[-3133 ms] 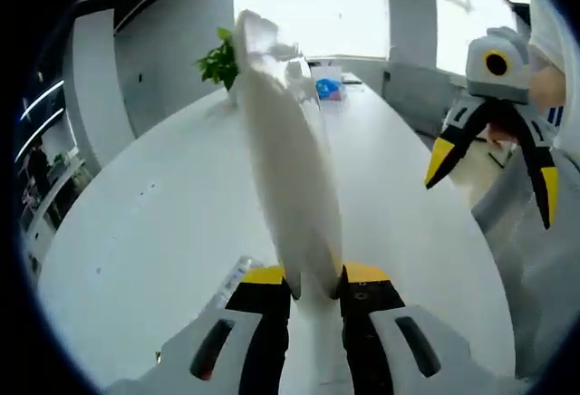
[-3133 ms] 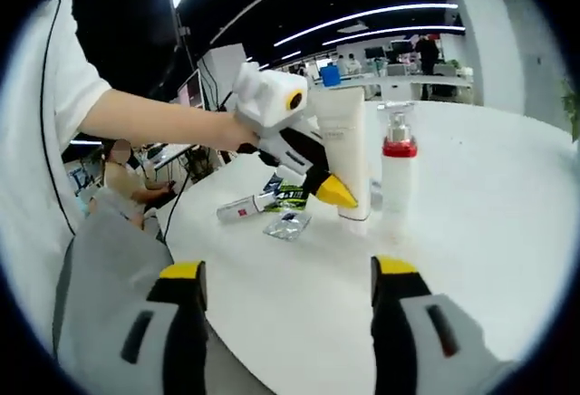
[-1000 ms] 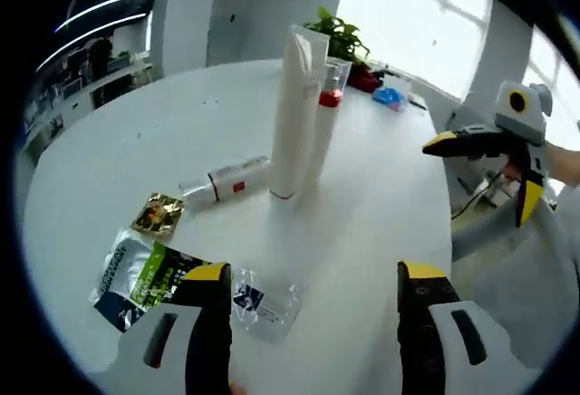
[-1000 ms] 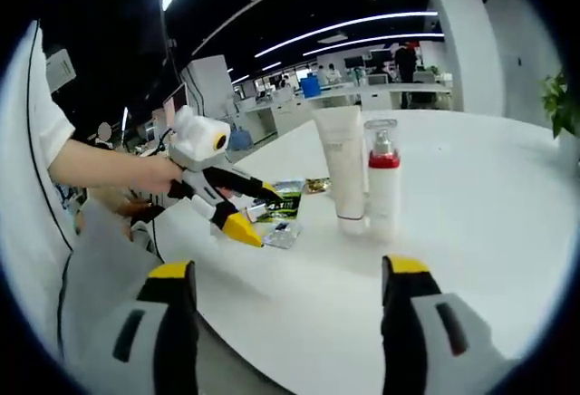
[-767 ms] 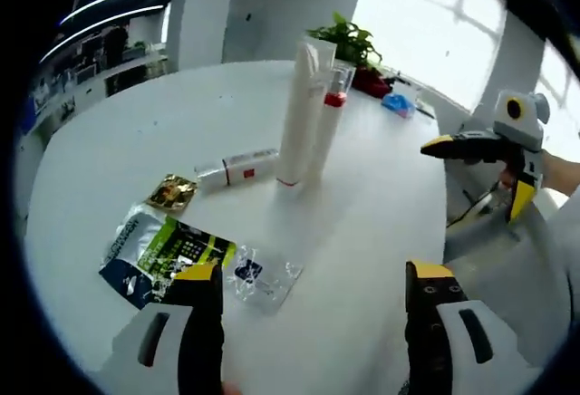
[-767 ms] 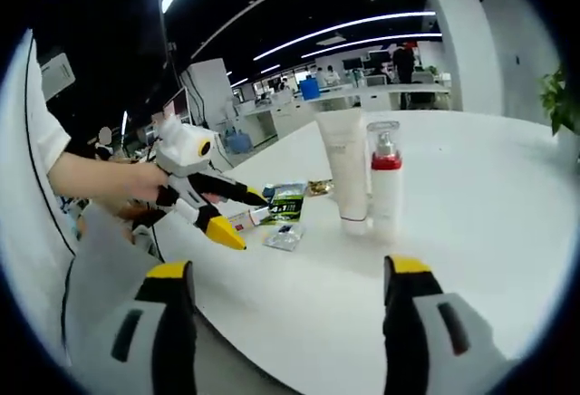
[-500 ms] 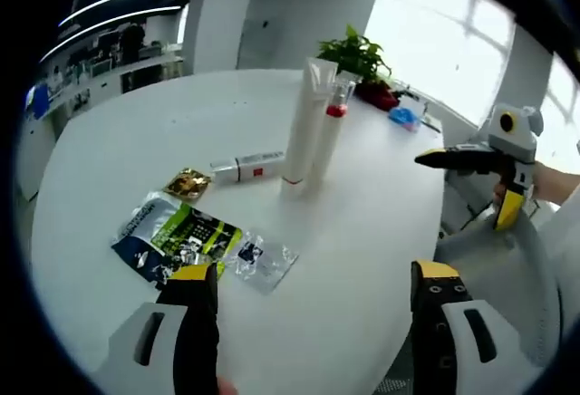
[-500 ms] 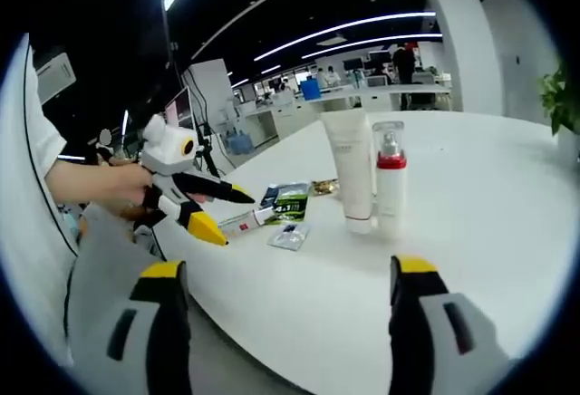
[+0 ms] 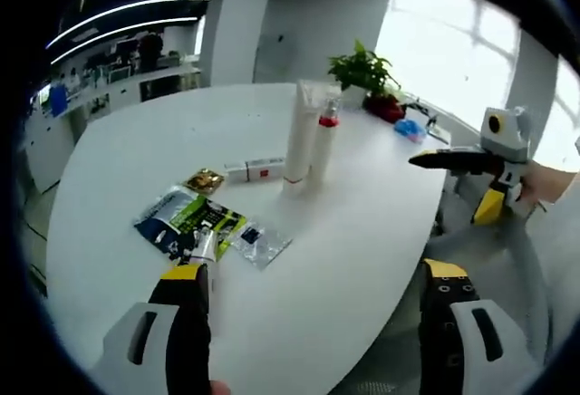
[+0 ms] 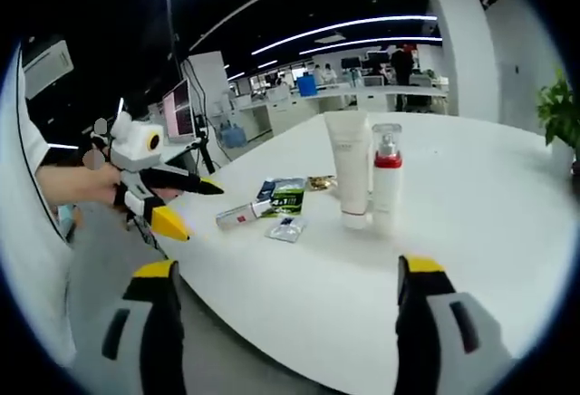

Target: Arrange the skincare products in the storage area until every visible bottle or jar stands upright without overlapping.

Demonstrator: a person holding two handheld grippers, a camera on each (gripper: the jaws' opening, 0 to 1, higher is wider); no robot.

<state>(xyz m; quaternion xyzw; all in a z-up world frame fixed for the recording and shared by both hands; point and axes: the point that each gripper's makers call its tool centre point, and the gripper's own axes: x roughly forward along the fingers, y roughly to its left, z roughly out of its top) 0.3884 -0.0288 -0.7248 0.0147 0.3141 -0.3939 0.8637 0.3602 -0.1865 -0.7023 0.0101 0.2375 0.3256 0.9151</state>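
Nearest, the left gripper (image 9: 313, 291) and right gripper (image 10: 285, 291) are hanging off the white bench (image 10: 507, 223) with jaws spread, pinching nothing. Farther along, sachets (image 9: 186, 225) and a small tube (image 9: 254, 171) are lying flat. Beyond, a white tube (image 10: 347, 176) and red-collared pump bottle (image 10: 386, 178) are standing upright, just beside each other.

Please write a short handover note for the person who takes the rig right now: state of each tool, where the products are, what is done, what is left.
Left tool: open, holding nothing, back near the table edge.
Right tool: open, holding nothing, also off the products.
Done: the white tube and the pump bottle stand upright side by side mid-table.
Left: the small bottle lies on its side beside the tube; it needs standing up, apart from the others.
Also lying flat: a green sachet, a clear sachet, a gold sachet.
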